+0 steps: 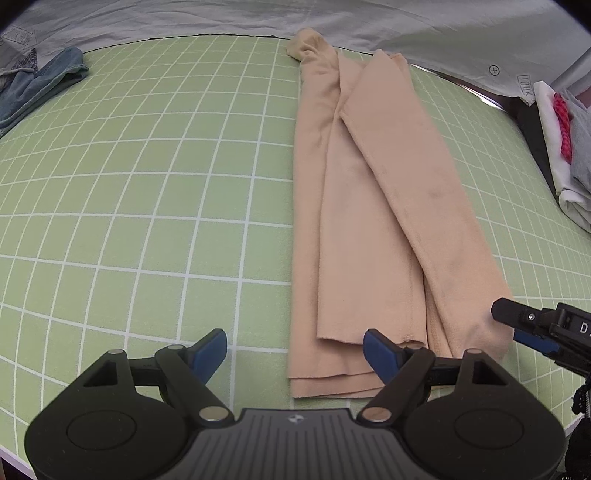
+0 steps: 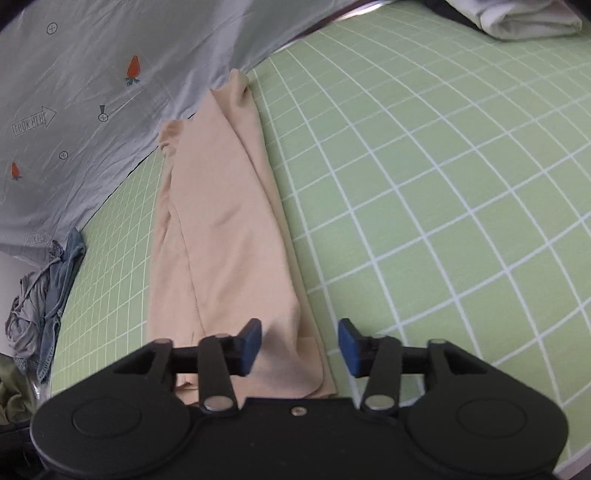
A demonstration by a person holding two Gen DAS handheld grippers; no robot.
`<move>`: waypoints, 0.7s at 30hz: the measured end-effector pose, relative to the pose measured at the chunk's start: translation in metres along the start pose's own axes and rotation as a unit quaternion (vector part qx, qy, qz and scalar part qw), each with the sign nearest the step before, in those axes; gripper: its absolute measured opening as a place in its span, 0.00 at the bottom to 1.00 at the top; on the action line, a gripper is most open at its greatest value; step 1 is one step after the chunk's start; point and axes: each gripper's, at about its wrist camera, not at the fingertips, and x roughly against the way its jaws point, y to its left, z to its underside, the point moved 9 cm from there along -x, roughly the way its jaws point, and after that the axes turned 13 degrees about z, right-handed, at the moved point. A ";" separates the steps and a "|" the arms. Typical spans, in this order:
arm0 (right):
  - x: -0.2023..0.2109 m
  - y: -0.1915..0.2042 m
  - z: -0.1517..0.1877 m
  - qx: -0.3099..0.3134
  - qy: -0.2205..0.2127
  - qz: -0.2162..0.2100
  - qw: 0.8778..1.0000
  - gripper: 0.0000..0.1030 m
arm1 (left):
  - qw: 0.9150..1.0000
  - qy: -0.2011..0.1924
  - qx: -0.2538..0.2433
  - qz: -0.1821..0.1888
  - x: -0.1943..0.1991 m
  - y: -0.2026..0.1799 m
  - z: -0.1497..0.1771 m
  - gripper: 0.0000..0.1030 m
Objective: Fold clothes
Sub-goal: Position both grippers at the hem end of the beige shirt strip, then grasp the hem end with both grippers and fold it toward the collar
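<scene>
Left wrist view: a long peach-coloured garment of soft knit fabric (image 1: 354, 206) is seen lying flat on the light green mat with a white grid (image 1: 147, 206). It is already folded lengthwise into a narrow strip of several layers; the layered edges are visible at the near end, and one panel is laid slanted over the others. The far end reaches the edge of the mat, beside a pale grey printed sheet (image 1: 369, 29). The left gripper (image 1: 295, 350) is held with its jaws wide apart over the near end of the strip, and nothing is gripped by it. The right gripper (image 1: 524, 328) is seen at the right border, just beside the near right corner of the garment; from this view it cannot be told if it is open. A crumpled blue cloth (image 1: 44, 81) lies at the far left, and a pile of white and grey folded clothes (image 1: 569, 155) is placed at the right edge.

Right wrist view: the right gripper (image 2: 300, 347) is shown with its jaws apart, around the near right edge of the garment (image 2: 221, 240), and the fabric is not pinched. A heap of grey and blue clothes (image 2: 40, 291) is seen beyond the mat edge.

As a judgement, the lengthwise folds are done, and the crosswise fold, near end toward far end, is probably left.
</scene>
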 end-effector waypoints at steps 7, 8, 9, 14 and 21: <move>-0.013 0.027 -0.004 0.099 -0.020 0.014 0.995 0.78 | 1.000 -0.002 -0.009 0.004 -0.009 -0.007 -0.006 0.79; -0.016 0.031 -0.004 0.105 -0.021 0.013 0.994 0.79 | 1.000 -0.003 -0.014 0.003 -0.011 -0.009 -0.008 0.79; -0.019 0.034 -0.005 0.112 -0.023 0.013 0.993 0.81 | 1.000 -0.004 -0.019 -0.001 -0.013 -0.011 -0.011 0.79; -0.029 0.043 -0.011 0.132 -0.033 0.038 0.990 0.83 | 1.000 -0.005 -0.020 -0.011 -0.025 -0.007 -0.022 0.79; -0.027 0.055 -0.002 0.187 -0.050 0.015 0.981 0.65 | 0.998 -0.014 -0.052 0.030 -0.031 -0.016 -0.018 0.64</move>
